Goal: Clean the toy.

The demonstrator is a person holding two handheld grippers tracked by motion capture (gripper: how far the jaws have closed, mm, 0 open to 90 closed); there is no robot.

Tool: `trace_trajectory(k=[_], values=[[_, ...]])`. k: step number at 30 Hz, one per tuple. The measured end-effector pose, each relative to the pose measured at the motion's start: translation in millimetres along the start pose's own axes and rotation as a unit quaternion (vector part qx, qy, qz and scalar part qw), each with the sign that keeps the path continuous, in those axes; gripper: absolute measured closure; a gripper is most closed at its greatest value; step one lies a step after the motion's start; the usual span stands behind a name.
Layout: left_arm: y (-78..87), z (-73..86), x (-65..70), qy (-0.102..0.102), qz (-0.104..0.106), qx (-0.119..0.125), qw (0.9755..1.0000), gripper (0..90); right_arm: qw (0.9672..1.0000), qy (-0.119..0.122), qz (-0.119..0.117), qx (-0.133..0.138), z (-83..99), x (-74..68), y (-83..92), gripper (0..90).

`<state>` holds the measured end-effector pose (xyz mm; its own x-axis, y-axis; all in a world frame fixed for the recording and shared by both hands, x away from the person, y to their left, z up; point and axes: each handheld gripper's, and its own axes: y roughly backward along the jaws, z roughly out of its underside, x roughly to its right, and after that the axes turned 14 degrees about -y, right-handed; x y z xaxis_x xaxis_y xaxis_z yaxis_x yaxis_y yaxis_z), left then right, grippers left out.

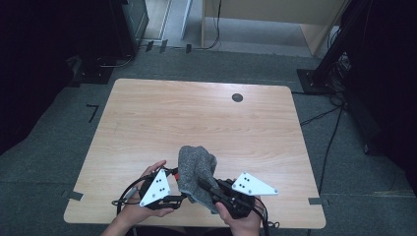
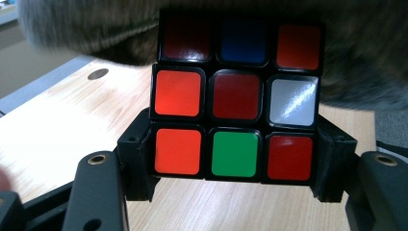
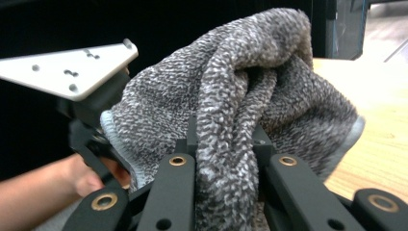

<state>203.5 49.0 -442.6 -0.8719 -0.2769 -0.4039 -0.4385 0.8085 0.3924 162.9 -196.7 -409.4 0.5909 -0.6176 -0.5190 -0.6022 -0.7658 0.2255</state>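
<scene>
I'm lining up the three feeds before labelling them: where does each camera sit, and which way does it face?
High view: above the person's side, facing forward and down on the table; both hands, left hand-held gripper and right hand-held gripper show.
Left gripper view: rides the left hand-held gripper, looking along its jaws clamping a puzzle cube.
Right gripper view: rides the right hand-held gripper, facing the grey cloth it grips; the other hand shows.
Shared: the cloth and table appear in all three.
</scene>
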Motion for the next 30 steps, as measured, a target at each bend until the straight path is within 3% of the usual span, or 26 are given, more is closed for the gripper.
trace_trajectory(k=[2,5,6,8,9,14,16,18,21,23,26,30], values=[[0.0,0.4,0.9,-0.006,-0.001,-0.004,1.0000,34.2,0.9999,-0.013,0.009,-0.001,1.9,7.2,-1.6,79.2],[0.0,1.8,-0.5,-0.004,-0.008,-0.007,0.9999,34.2,0.9972,-0.003,0.073,-0.015,5.0,24.2,-4.1,79.2],[0.0,2.3,-1.2,-0.002,-0.011,-0.006,0.9999,34.2,0.9964,-0.020,0.080,-0.020,5.5,31.8,-3.5,79.2],[0.2,3.8,-3.1,0.003,-0.014,-0.004,0.9999,34.2,0.9964,-0.034,0.076,-0.016,4.9,36.7,-1.1,79.1],[-0.3,4.5,-3.1,0.002,-0.015,-0.008,0.9999,34.2,0.9973,-0.029,0.066,-0.011,3.3,33.9,0.5,79.1],[-4.2,4.6,0.4,-0.005,-0.010,-0.015,0.9998,34.2,0.9999,-0.004,-0.015,0.004,-2.1,5.8,1.9,78.9],[-3.1,2.5,1.3,-0.003,-0.005,-0.008,0.9999,34.2,0.9999,0.005,-0.012,-0.010,0.1,2.3,-2.4,78.9],[-1.6,2.4,0.9,-0.007,-0.008,-0.010,0.9999,34.2,0.9998,-0.017,-0.004,-0.010,3.3,12.0,-4.5,79.1],[1.2,3.6,-2.0,-0.001,-0.007,-0.002,1.0000,34.2,0.9982,-0.012,0.056,-0.020,4.5,26.5,-4.8,79.2],[1.4,4.6,-4.1,0.003,-0.008,-0.002,1.0000,34.2,0.9973,-0.020,0.067,-0.022,3.9,35.6,-2.9,79.2],[-0.9,6.0,-3.4,-0.002,-0.012,-0.015,0.9998,34.2,0.9985,-0.028,0.047,-0.005,0.3,34.0,2.3,79.1],[-3.4,4.8,-0.6,-0.003,-0.008,-0.015,0.9998,34.2,0.9999,0.008,-0.010,0.007,-3.0,7.8,2.6,78.8]])
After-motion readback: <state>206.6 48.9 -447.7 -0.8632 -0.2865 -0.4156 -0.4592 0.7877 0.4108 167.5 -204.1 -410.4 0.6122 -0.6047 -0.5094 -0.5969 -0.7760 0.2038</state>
